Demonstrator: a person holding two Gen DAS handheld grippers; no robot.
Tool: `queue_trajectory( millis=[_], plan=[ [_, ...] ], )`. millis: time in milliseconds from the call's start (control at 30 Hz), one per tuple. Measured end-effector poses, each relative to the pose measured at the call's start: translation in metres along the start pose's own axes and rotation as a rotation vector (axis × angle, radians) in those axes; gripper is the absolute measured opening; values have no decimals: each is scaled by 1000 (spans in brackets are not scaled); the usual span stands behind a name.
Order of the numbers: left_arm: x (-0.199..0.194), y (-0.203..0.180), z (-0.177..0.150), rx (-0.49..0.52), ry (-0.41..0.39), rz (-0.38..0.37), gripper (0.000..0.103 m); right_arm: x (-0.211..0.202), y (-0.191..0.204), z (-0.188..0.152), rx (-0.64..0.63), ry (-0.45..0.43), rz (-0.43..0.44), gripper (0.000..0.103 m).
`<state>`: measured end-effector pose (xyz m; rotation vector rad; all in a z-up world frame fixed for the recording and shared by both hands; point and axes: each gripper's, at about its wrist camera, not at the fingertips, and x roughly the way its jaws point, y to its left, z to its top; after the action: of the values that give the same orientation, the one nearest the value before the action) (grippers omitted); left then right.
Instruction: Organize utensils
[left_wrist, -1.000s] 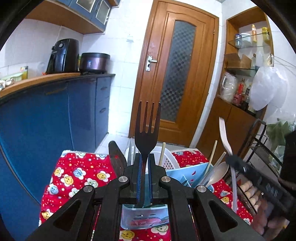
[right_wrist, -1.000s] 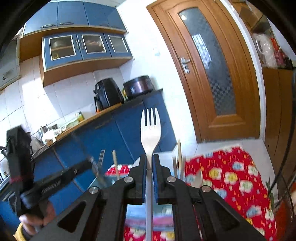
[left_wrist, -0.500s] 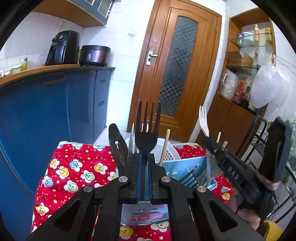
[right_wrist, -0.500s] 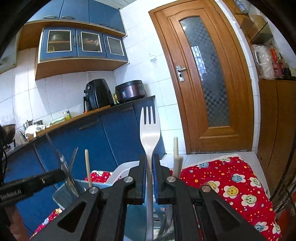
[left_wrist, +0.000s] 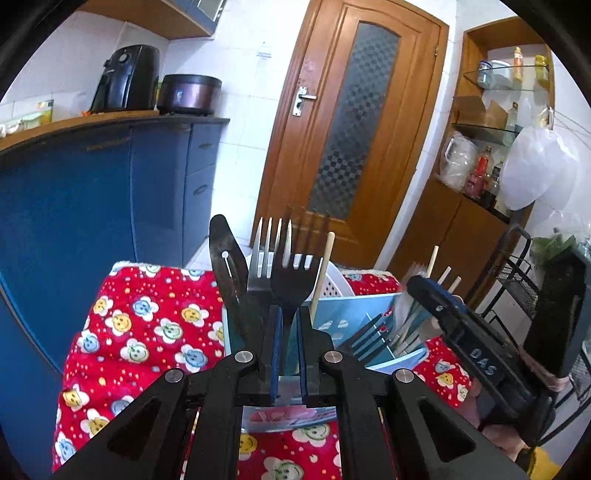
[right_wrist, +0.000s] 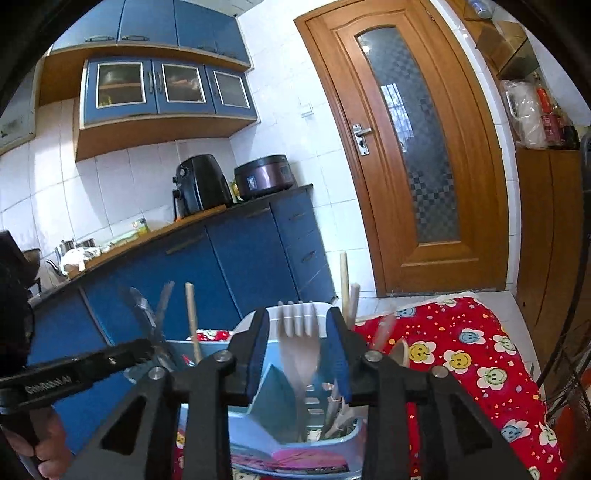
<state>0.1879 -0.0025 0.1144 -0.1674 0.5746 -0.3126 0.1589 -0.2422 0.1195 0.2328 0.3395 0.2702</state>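
Right gripper (right_wrist: 298, 354) has just been opening: jaws now stand apart, pads clear of the white fork (right_wrist: 300, 347) that they were clamping half a second ago. Fork is blurred between the jaws, tines up and lower than before, so I read it as dropping into the blue utensil caddy (right_wrist: 332, 448) directly below. That looks like one utensil delivered.

Left gripper (left_wrist: 286, 332) is narrow, blue pads close either side of the black fork (left_wrist: 294, 284); whether they still press on it I cannot tell, jaws have eased open slightly. Its fork sits lower than a second ago, down among the dark spatula (left_wrist: 226, 266), a steel fork (left_wrist: 263, 266) and chopsticks in the caddy's left compartment, so release there looks next.

Caddy sits on the red smiley-print cloth (left_wrist: 147, 332), white basket (left_wrist: 334, 286) just behind it.
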Motion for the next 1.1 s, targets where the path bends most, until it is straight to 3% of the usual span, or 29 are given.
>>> queue_trajectory(
  millis=[100, 300, 533, 667, 800, 1100],
  plan=[
    [-9, -1, -1, -1, -6, -3, 12, -14, 2, 4, 11, -5, 5, 39],
    [-32, -5, -4, 2, -24, -2, 37, -45, 4, 7, 62, 17, -7, 43],
    [-63, -8, -20, 11, -35, 17, 51, -82, 10, -6, 69, 77, -33, 47],
    [-77, -14, -31, 25, -31, 32, 56, -99, 17, -18, 57, 110, -37, 49],
    [-89, -19, -46, 39, -27, 58, 65, -113, 22, -31, 55, 140, -27, 58],
    [-99, -20, -85, 23, -11, 134, 66, -132, 29, -63, 21, 177, -70, 76]
  ],
)
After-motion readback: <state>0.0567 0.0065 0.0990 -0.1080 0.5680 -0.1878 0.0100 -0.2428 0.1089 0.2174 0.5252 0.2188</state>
